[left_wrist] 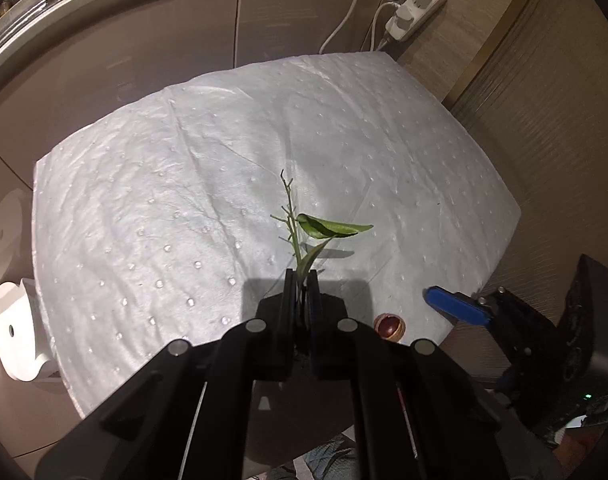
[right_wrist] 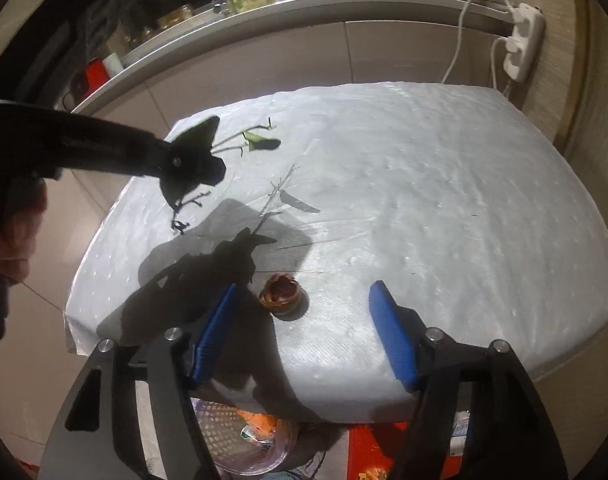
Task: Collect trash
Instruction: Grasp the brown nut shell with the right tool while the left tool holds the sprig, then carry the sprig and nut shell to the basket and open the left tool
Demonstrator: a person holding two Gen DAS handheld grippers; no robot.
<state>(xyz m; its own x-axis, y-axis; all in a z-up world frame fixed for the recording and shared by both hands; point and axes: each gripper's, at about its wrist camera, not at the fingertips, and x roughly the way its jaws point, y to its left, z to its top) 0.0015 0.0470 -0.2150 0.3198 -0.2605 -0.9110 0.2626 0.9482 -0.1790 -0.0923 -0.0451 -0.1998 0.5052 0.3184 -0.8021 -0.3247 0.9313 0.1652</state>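
Observation:
My left gripper (left_wrist: 302,280) is shut on a thin green twig with leaves (left_wrist: 323,229) and holds it above the white padded table cover (left_wrist: 184,200). In the right wrist view the left gripper (right_wrist: 192,160) hangs over the cover's left side with the twig (right_wrist: 256,138) sticking out behind it. A brown chestnut shell (right_wrist: 282,294) lies near the cover's front edge; it also shows in the left wrist view (left_wrist: 389,326). My right gripper (right_wrist: 304,304), with blue pads (right_wrist: 391,334), is open and low, the shell between its fingers, nearer the left one.
A power strip (right_wrist: 523,40) with white cables hangs on the wall at the back right. A counter (right_wrist: 264,12) with bottles and bowls runs behind the table. A perforated basket with trash (right_wrist: 240,436) sits on the floor below the front edge.

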